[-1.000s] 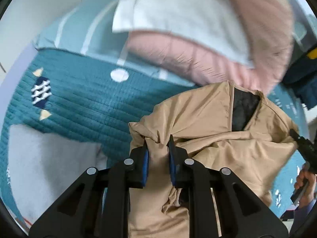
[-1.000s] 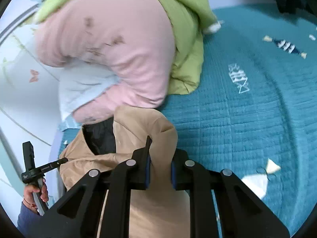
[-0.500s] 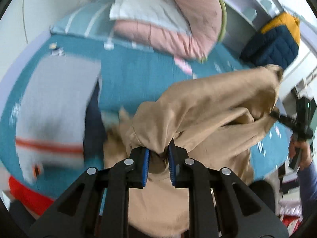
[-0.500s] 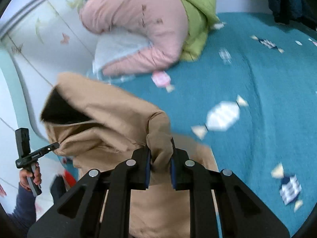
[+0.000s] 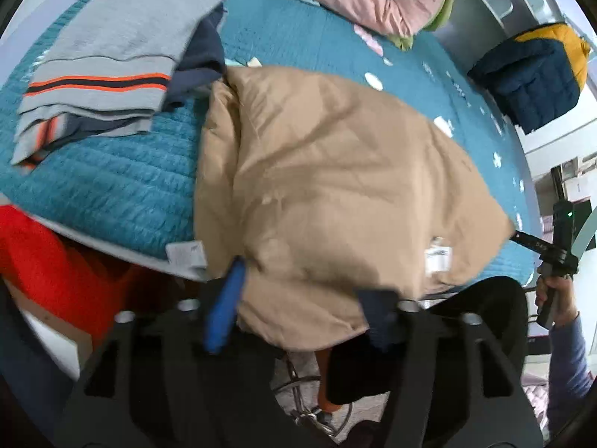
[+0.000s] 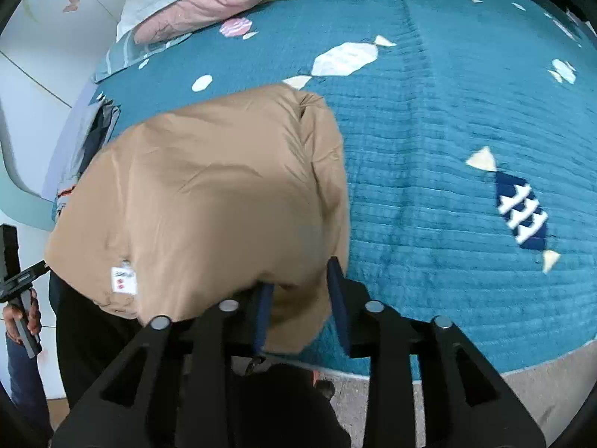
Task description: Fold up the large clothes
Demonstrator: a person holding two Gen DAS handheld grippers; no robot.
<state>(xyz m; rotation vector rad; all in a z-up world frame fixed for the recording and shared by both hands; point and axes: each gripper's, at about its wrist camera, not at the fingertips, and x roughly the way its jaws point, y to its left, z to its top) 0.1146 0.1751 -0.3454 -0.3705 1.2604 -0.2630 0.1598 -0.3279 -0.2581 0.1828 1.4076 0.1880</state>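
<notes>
Teal quilted bed (image 6: 447, 119) carries the work. At its near edge, the left gripper (image 5: 298, 310) and right gripper (image 6: 300, 306) are both opening, the folded tan jacket (image 5: 335, 171) loose between the pads, evidently being released. Beside it lies a grey striped garment (image 5: 112, 56); farther back, pink bedding (image 5: 373, 3), obstructing nothing.

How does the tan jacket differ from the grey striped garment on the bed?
The tan jacket is one plain colour; the grey garment has orange and dark stripes. The jacket looks puffy and bulky; the grey garment lies thin and flat. The jacket hangs over the bed's near edge between the opening jaws of both grippers; the grey garment lies farther back, away from the grippers. Both are folded and rest on the bed.
</notes>
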